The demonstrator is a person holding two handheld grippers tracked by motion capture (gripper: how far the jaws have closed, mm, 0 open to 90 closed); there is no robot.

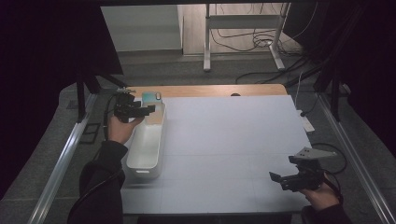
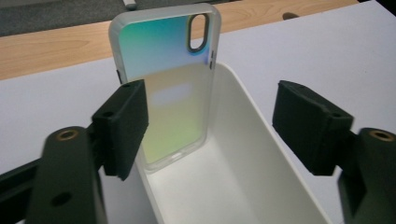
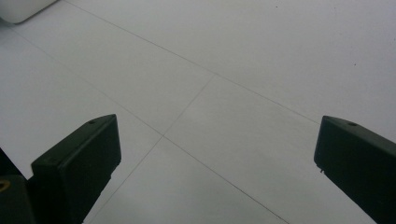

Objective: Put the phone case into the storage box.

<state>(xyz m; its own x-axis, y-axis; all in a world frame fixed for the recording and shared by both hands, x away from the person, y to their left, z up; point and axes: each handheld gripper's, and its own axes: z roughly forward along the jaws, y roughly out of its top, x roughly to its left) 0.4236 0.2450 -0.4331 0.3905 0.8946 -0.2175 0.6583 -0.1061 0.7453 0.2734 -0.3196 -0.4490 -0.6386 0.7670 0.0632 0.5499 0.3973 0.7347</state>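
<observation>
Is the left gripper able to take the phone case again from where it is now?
Probably yes: the left gripper is open right at the phone case, which leans in the white bin.

Phone case point(image 2: 166, 88): clear, whitish rim, iridescent sheen running teal-blue at top through pale cream to yellow-green at bottom; dark oval camera cutout. Bin point(image 2: 243, 186) at worktop's left edge: plain white. Worktop point(image 1: 233, 149): pale grey-white, faint thin grid lines; light wood strip point(image 1: 210, 90) along far edge. Left gripper point(image 2: 210, 126), right gripper point(image 3: 217, 149): matte black jaws. Sleeve point(image 1: 100, 182): black.
</observation>
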